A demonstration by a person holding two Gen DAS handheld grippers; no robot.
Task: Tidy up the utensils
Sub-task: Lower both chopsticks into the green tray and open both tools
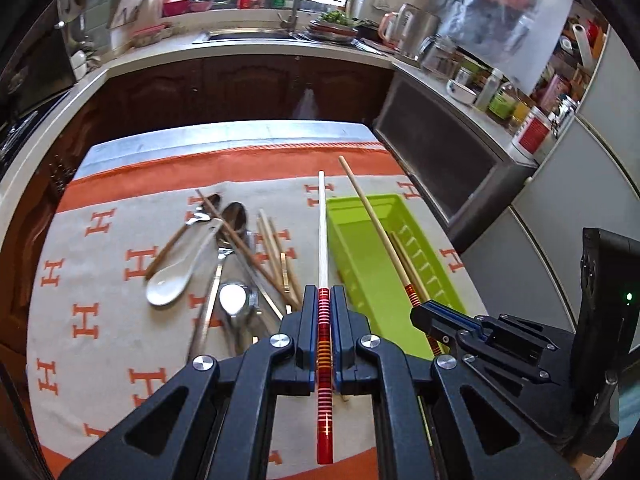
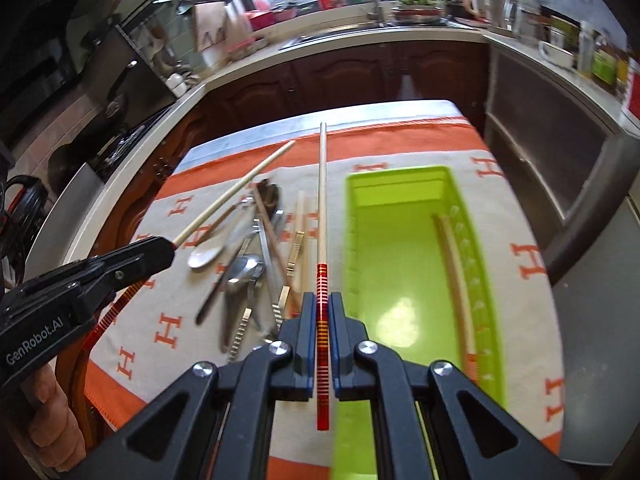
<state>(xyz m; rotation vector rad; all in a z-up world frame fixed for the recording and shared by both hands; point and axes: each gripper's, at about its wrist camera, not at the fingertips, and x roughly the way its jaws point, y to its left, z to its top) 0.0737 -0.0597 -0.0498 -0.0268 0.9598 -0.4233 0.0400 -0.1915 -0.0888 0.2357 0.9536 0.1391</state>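
Left of both grippers' fingers, a heap of utensils lies on the orange-and-cream cloth [image 1: 100, 280]: one white ceramic soup spoon [image 1: 176, 276], at least three metal spoons [image 1: 236, 300], and several loose wooden chopsticks [image 1: 276, 256], their exact number lost in the overlap.

Two chopsticks with red banded handles are held, one per gripper. The left gripper [image 1: 325, 300] is clenched on the left-hand chopstick [image 1: 322, 232], whose pale shaft runs straight ahead of the fingertips, between the heap and the tray.

To the right, the right gripper [image 2: 322, 304] clamps the right-hand chopstick [image 2: 321, 200] at its red handle in the same way. In the left wrist view this stick's shaft slants over the tray.

One lime-green plastic tray [image 2: 400, 264] sits just right of the right gripper's fingers. Inside it, along its ribbed right wall, lie wooden chopsticks [image 2: 456, 276] with a red banded end, seemingly a pair. The rest of its floor is bare.
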